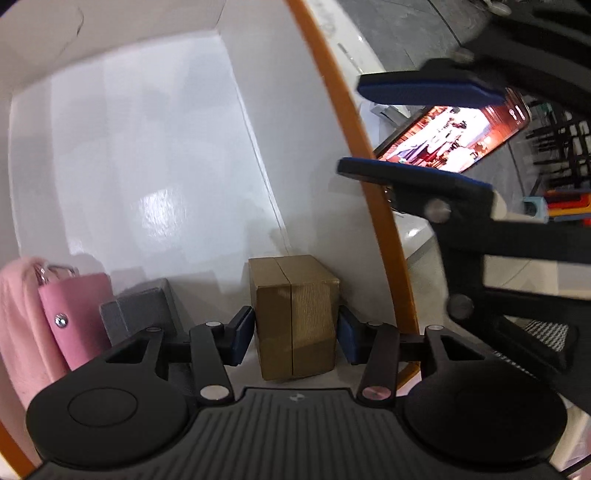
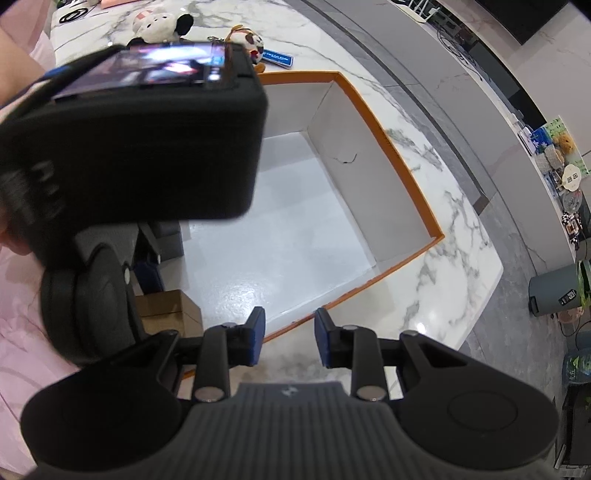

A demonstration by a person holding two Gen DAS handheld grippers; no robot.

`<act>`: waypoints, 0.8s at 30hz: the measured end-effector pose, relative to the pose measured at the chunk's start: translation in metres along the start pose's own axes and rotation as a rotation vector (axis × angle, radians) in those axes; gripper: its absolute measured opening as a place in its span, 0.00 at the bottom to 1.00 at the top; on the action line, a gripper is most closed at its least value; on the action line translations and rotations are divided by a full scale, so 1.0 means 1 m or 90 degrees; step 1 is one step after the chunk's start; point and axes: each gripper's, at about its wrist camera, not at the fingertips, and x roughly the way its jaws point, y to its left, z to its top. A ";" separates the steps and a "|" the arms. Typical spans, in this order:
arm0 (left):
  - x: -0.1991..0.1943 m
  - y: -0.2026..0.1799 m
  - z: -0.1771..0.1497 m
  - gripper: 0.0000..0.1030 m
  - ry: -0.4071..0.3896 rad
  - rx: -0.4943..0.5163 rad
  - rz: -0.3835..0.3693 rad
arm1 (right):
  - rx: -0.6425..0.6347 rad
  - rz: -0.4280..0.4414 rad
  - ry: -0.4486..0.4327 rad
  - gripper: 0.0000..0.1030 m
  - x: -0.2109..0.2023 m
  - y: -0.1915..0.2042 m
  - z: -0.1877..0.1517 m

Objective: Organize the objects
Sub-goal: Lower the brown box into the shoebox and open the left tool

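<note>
Cardboard cube [image 1: 295, 317] sits clamped between the blue pads of your left gripper [image 1: 295, 332], low inside the orange-rimmed white box [image 1: 369, 155], tight against its right-hand inner wall. Whether the cube rests on the box floor you cannot tell. To its left inside the box stand a grey block [image 1: 140, 306] and a pink pouch [image 1: 77, 314] with a metal snap, a pink cloth [image 1: 18, 317] at the frame edge beside them. Your right gripper [image 2: 289, 341] hangs over the near rim of the box, its pads narrowly apart with nothing between them. The box stands on the marble worktop [image 2: 443, 236]; beyond its far corner lie two plush toys [image 2: 162, 22]. A lit phone [image 1: 454, 140] shows outside the box.
</note>
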 end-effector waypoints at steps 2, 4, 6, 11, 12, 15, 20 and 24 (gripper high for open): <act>-0.001 0.002 0.000 0.57 0.011 0.004 -0.019 | 0.002 0.000 -0.002 0.30 -0.002 0.001 -0.001; -0.001 0.008 0.013 0.58 0.024 -0.003 -0.030 | 0.001 0.000 -0.002 0.30 -0.002 0.001 -0.001; -0.001 0.011 0.012 0.58 0.024 -0.002 -0.038 | 0.003 0.002 -0.002 0.30 -0.002 0.002 -0.001; -0.022 0.019 0.012 0.58 0.005 0.004 -0.060 | 0.009 0.017 -0.007 0.29 -0.003 0.000 0.000; -0.029 0.022 0.009 0.58 -0.008 0.018 -0.060 | 0.007 0.023 -0.009 0.29 -0.005 0.001 0.001; -0.060 0.021 -0.001 0.58 -0.040 0.074 -0.048 | -0.014 0.042 -0.012 0.30 -0.008 0.008 0.004; -0.102 0.030 -0.020 0.58 -0.124 0.143 0.035 | -0.055 0.095 0.011 0.29 0.008 0.025 0.017; -0.122 0.044 -0.032 0.58 -0.163 0.148 0.051 | -0.062 0.114 0.064 0.25 0.033 0.038 0.027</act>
